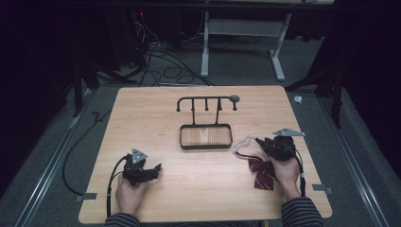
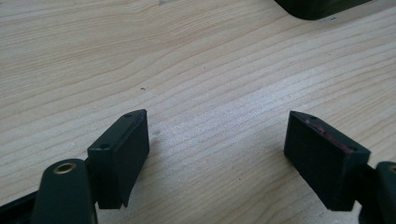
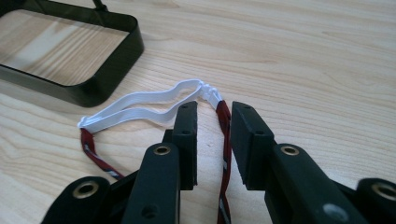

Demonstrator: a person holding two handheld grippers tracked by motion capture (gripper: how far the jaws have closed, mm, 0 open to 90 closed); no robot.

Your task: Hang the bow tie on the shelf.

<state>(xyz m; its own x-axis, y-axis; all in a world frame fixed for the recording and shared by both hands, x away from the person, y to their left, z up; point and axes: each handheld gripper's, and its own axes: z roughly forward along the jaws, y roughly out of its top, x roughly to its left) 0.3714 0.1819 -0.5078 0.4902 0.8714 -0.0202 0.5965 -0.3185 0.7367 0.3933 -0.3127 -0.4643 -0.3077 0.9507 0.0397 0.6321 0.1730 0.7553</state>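
Note:
A dark red striped bow tie (image 1: 262, 172) lies at the table's right, under the person's right hand. Its strap, part white elastic (image 3: 140, 105) and part red band (image 3: 224, 140), runs out toward the tray. My right gripper (image 3: 214, 112) hovers low over the strap with its jaws a narrow gap apart; the red band lies between them, unpinched. From above, the right gripper (image 1: 261, 142) points up and left. My left gripper (image 2: 217, 123) rests wide open over bare wood, and in the high view this left gripper (image 1: 158, 168) sits near the front left, holding nothing.
A black wire rack (image 1: 206, 101) with several hooks stands mid-table on a rectangular tray base (image 1: 205, 147). The tray's rim (image 3: 107, 79) is close to the white elastic loop. Its corner (image 2: 317, 7) lies far ahead of the left gripper. Cables trail off the table's front edge.

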